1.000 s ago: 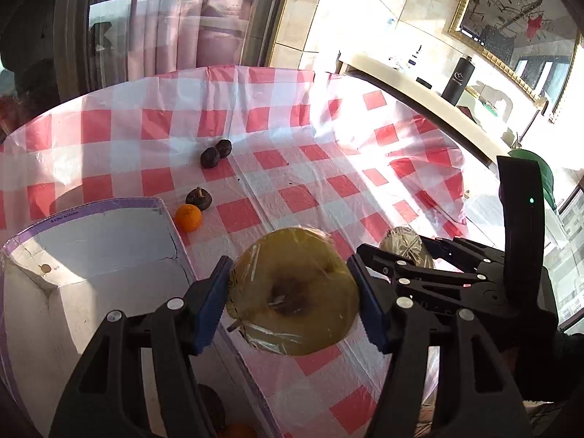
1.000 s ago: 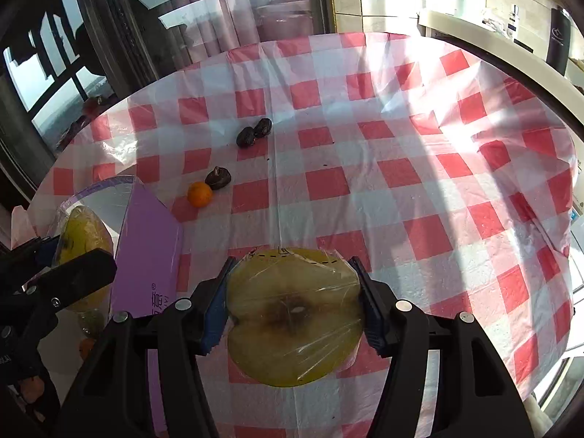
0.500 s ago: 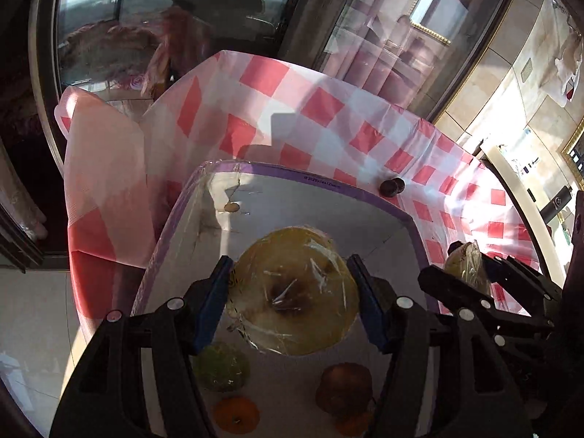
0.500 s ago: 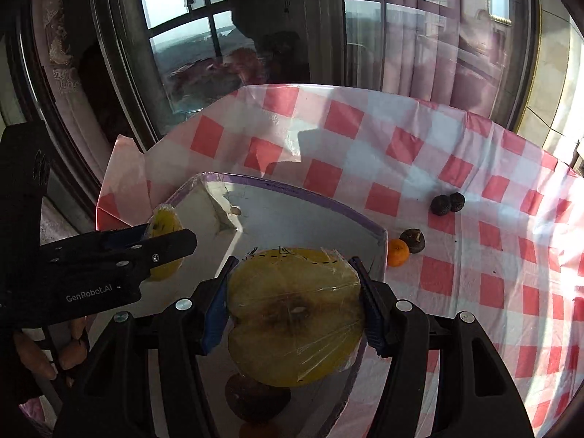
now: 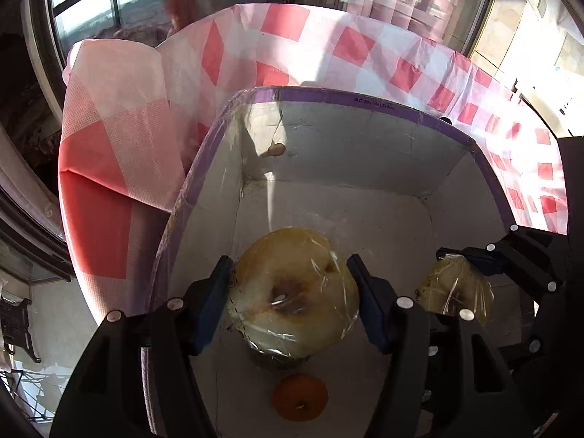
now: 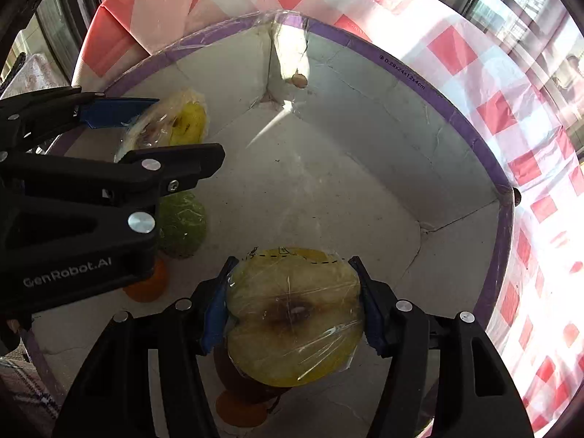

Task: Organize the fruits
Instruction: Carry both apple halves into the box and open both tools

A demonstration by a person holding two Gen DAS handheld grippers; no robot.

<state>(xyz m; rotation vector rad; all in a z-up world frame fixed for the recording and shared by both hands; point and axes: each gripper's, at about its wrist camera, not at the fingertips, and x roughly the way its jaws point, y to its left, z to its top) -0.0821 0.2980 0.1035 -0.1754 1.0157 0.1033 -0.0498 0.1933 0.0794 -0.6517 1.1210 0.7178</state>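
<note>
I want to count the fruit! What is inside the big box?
In the box lie an orange fruit, a green wrapped fruit and another orange one. A dark fruit hides under the apple half; more could be covered.

Table covered by red-and-white checked cloth (image 5: pixel 277 29), cloth draped over the near edge. Directly on it sat an open box (image 6: pixel 471 135), purple rim, grey-white inside, taking up most of both views. One small dark fruit (image 6: pixel 517 197) lay on the cloth just outside the box's right wall, mostly hidden by the rim. Inside the box, on its floor: an orange (image 5: pixel 300 397), a green wrapped fruit (image 6: pixel 182 224), another orange (image 6: pixel 237 414) near the bottom edge.
</note>
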